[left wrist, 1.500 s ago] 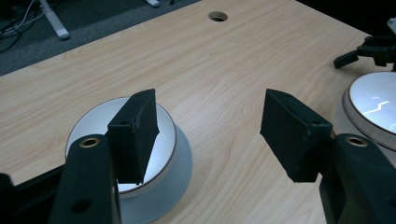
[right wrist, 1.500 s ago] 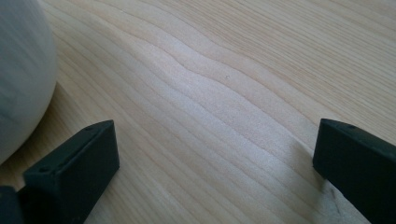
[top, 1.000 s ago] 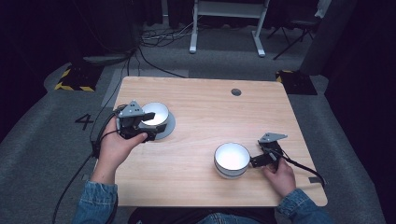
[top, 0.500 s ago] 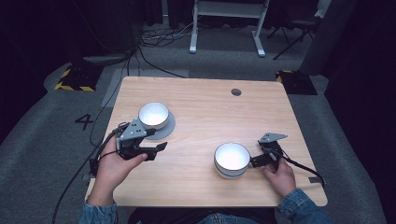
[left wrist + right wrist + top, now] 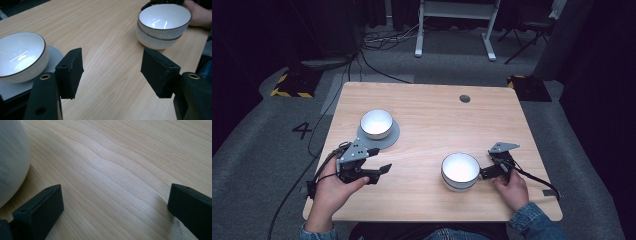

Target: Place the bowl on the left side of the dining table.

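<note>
**Three white bowls on a wooden desk**

The flat, pale wooden desk [image 5: 427, 120] has wavy grain lines and rounded corners. A small dark round hole [image 5: 465, 98] sits near its far edge.

There are three round, shiny white bowls with thin brown rims. All three stand upright with their open sides up. One single white bowl [image 5: 376, 123] stands on one flat, round grey plate [image 5: 389, 140] on the left side of the desk. The other two make a stack of two white bowls [image 5: 460, 171], one inside the other, on the near right side. The lower bowl [image 5: 153, 41] has fine ridges on its outside.

There are two black claws, one in each hand. The left claw [image 5: 382, 168] is just near of the grey plate and points to the right, toward the stack. It is wide open, has just opened a bit more, and has nothing between its blocky black pads [image 5: 160, 72].

The right claw [image 5: 482, 174] lies low, just right of the stack, and points left at it. It is open too, with bare wood between its pads [image 5: 41, 210].
</note>
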`<act>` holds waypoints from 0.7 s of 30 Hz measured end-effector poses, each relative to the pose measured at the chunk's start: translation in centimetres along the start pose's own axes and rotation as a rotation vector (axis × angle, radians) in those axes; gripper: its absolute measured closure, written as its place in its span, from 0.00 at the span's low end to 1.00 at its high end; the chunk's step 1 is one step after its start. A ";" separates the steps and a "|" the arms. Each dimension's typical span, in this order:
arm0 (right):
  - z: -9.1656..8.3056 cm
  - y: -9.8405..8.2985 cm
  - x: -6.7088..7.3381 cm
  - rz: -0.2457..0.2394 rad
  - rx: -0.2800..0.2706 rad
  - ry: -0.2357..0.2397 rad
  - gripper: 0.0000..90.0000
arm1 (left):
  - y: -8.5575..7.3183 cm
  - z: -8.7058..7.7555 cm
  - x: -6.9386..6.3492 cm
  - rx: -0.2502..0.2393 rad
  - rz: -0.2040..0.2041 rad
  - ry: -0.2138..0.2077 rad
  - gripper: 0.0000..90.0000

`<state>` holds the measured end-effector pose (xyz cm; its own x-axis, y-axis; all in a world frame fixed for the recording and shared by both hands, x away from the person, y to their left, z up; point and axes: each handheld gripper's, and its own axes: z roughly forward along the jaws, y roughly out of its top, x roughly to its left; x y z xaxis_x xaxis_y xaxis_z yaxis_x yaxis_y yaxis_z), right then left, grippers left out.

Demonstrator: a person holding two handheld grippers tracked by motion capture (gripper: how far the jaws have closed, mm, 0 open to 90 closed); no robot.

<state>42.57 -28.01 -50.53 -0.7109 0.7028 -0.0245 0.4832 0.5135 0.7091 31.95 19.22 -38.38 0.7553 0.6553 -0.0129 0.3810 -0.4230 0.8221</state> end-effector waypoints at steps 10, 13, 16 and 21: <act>0.0 0.0 0.0 0.000 0.000 0.000 0.01 | -1.9 4.4 -0.9 0.106 -0.007 -0.050 0.37; 0.0 0.0 0.0 0.000 0.000 0.000 0.01 | -2.3 6.2 -1.3 0.158 0.012 -0.090 0.37; 0.0 0.0 0.0 0.000 0.000 0.001 0.01 | -2.5 7.4 -1.8 0.177 0.026 -0.124 0.37; 0.0 0.0 0.0 0.000 0.000 0.001 0.01 | -2.9 8.7 -2.3 0.186 0.038 -0.170 0.36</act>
<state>42.58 -28.01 -50.53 -0.7115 0.7023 -0.0244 0.4828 0.5137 0.7092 33.70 13.48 -45.62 0.8437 0.5289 -0.0919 0.4301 -0.5637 0.7051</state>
